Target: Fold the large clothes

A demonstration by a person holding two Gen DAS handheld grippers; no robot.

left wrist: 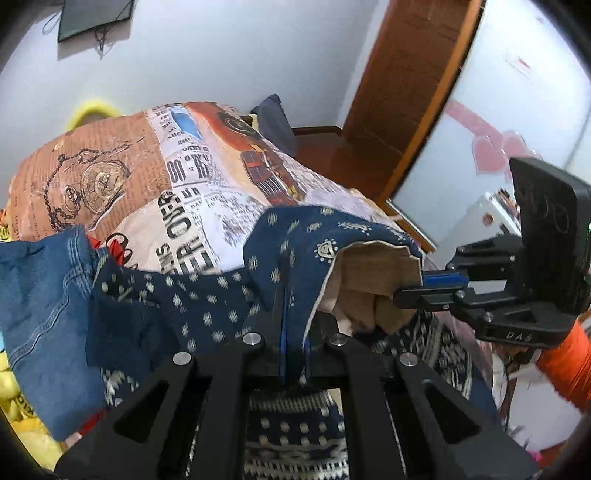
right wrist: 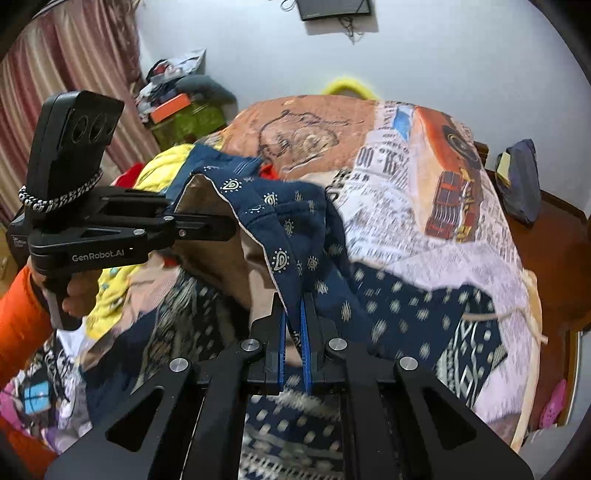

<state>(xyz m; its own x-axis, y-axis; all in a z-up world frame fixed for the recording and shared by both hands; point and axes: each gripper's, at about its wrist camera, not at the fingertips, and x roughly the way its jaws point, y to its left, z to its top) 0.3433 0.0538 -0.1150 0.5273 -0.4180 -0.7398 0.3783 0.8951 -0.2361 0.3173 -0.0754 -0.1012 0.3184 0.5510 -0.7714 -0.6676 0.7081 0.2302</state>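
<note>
Newsprint-patterned bedspread point(left wrist: 207, 192) covers the bed, with a pile of clothes along its near edge. Navy patterned garment point(left wrist: 303, 236) hangs lifted over that edge, its tan lining showing. Denim piece point(left wrist: 40, 295) lies at the left. Left gripper point(left wrist: 293, 332) and right gripper point(right wrist: 293, 332) each pinch the garment's hem, jaws pressed together on the cloth.

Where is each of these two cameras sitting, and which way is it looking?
Left wrist: on the left gripper, looking along its fingers at the navy patterned garment; right gripper and orange sleeve show.
Right wrist: on the right gripper, same garment; left gripper, a hand show.
Shared: garment, newspaper-print bedspread, wall screen.
</note>
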